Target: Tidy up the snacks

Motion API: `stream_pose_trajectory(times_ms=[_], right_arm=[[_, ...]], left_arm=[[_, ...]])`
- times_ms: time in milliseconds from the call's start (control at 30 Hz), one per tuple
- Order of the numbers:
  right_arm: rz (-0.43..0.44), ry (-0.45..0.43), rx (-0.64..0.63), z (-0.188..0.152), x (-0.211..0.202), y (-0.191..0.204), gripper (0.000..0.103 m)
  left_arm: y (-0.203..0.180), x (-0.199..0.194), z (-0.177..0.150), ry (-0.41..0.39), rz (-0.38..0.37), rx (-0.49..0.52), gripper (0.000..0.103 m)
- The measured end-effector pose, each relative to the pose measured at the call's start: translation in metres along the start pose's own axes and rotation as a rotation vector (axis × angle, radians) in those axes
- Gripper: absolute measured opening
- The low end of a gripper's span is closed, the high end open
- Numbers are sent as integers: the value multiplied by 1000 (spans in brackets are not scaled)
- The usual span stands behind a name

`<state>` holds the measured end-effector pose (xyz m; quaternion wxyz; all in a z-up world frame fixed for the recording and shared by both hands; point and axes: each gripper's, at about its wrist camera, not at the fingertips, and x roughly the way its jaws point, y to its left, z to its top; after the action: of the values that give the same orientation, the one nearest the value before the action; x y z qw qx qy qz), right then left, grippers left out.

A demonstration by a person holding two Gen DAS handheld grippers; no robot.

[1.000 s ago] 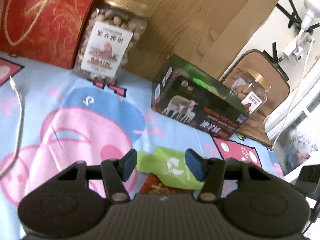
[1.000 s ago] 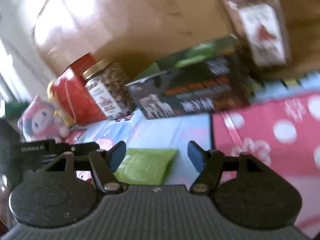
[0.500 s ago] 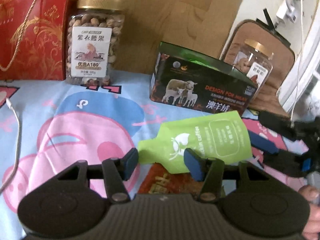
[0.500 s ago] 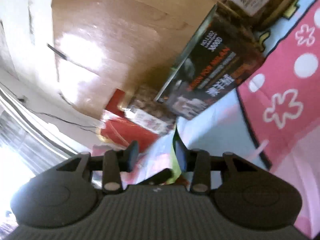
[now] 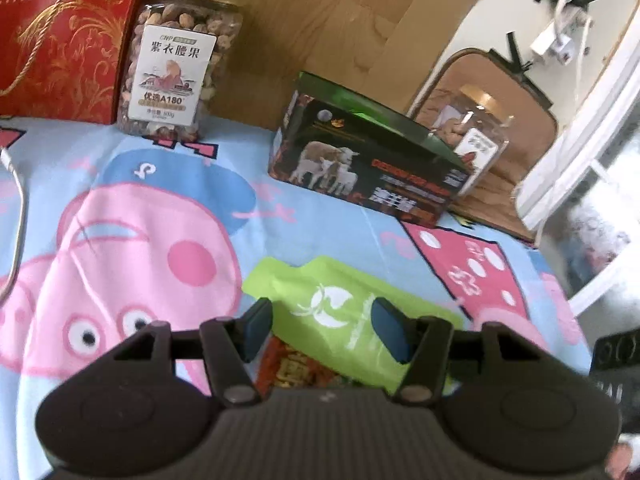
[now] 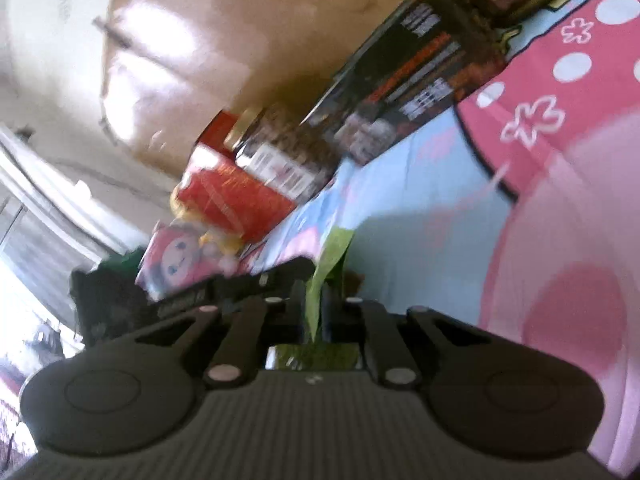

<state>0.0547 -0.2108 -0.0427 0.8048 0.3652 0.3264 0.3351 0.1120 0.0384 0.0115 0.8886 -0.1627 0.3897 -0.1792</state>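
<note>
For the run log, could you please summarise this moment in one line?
right gripper: shut on green pouch | left gripper: open over pouch | red packet: beneath pouch | stage: pouch grasped

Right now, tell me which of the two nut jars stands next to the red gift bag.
The gold-lidded nut jar with the large white label, beside the red gift bag. The other jar stands farther right, partly hidden behind the black sheep-print box.
</note>
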Motion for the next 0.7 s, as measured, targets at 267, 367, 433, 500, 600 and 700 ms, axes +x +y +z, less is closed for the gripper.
stream_pose_trajectory(times_ms=[267,367,433,500,600,700], right_arm=[[-70,131,-275,-57,-15,43,14],[-137,115,-337,-63,-23,45,18],[-165,86,-357,-62,-30,44,28],[-170,52,-358,-59,-39,42,31],[-183,-7,-361,-51,-48,42,33],[-179,-40,-371,-44,-51,46,35]], left_arm=[[1,-42,-23,-46,-25,-11,55],[7,-64,-23,-89,-24,-32,55],[10,-76,-22,-105,-40,-46,55],[9,-84,-25,-102,-70,-54,55],[4,-90,-35,-73,-126,-58,55],[-1,-90,-48,-16,-208,-66,55]])
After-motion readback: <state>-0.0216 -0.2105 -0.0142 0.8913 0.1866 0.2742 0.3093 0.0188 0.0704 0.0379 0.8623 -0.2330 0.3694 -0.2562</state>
